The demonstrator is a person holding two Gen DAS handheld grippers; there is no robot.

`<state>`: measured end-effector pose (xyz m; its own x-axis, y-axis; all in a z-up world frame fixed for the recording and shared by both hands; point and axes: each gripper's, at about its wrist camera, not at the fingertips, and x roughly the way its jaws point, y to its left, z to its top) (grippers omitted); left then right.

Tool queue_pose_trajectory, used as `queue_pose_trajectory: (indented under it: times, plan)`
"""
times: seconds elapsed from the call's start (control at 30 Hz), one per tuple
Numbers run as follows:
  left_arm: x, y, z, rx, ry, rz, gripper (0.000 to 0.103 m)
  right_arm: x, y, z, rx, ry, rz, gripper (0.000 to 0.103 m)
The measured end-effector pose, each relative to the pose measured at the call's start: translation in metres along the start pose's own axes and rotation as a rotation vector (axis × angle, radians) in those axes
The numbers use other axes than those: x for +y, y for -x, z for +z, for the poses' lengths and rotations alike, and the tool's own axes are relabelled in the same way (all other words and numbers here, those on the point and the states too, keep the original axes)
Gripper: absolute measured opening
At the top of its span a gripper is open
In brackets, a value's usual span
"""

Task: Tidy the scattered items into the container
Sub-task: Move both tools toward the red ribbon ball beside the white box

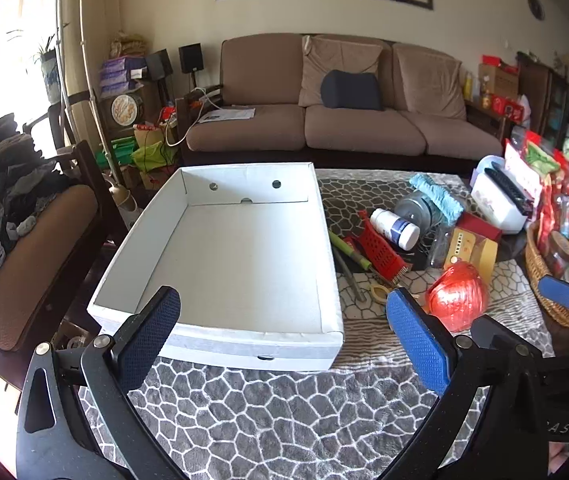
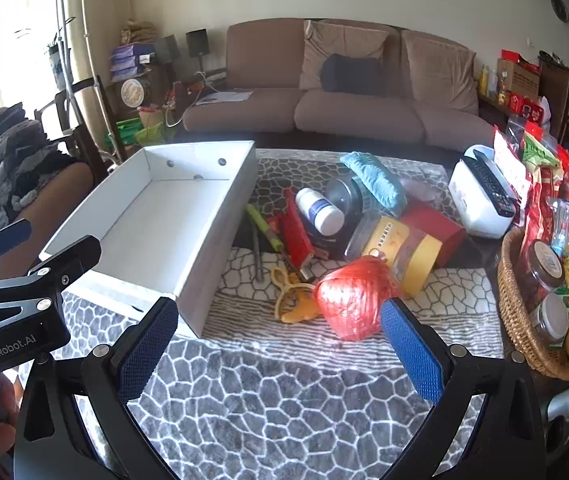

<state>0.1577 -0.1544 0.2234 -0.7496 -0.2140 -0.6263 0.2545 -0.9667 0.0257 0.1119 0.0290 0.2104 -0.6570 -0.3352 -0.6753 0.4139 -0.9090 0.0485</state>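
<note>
We hold both grippers above the near edge of the patterned table cover (image 2: 284,400), and nothing is in the white box (image 1: 220,248) yet, so the step in hand is the first pick. The left gripper (image 1: 284,336) stands with its jaws spread wide and empty, the box's near wall framed between them. The right gripper (image 2: 280,344) is just as wide and holds nothing either. The red twine ball (image 2: 354,300) is the nearest of the scattered items, just beyond our right finger pad (image 2: 410,354), so we judge it the sensible first target. It is round and wide: we should centre it between the pads, close across its middle, and lift it over the box's right wall rather than drag it.

The right wrist view shows the yellow scissors (image 2: 294,296) lying against the ball, the white pill bottle (image 2: 320,210) and the wicker basket's (image 2: 524,332) contents clearly. The left wrist view shows the whole bare floor of the box, which the right view sees only at a slant.
</note>
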Motion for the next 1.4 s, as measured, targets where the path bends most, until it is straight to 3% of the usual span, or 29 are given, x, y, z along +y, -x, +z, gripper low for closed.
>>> queue_pose_trajectory:
  times: [0.43, 0.6, 0.77, 1.17, 1.4]
  plan:
    - [0.064, -0.008, -0.002, 0.015, 0.062, 0.072, 0.103, 0.058, -0.014, 0.008, 0.012, 0.060, 0.060, 0.103]
    - [0.067, -0.013, -0.009, 0.026, 0.075, 0.052, 0.103, 0.060, -0.018, 0.001, 0.017, 0.064, 0.063, 0.103]
    - [0.039, -0.024, -0.019, 0.049, 0.049, 0.008, 0.103, 0.034, -0.024, -0.014, 0.040, 0.033, 0.053, 0.103]
    - [-0.067, -0.053, -0.049, 0.091, -0.073, -0.115, 0.103, -0.083, -0.022, -0.049, 0.038, -0.113, -0.018, 0.103]
    - [-0.132, -0.082, -0.061, 0.118, -0.183, -0.210, 0.103, -0.137, -0.040, -0.069, 0.058, -0.226, 0.004, 0.103]
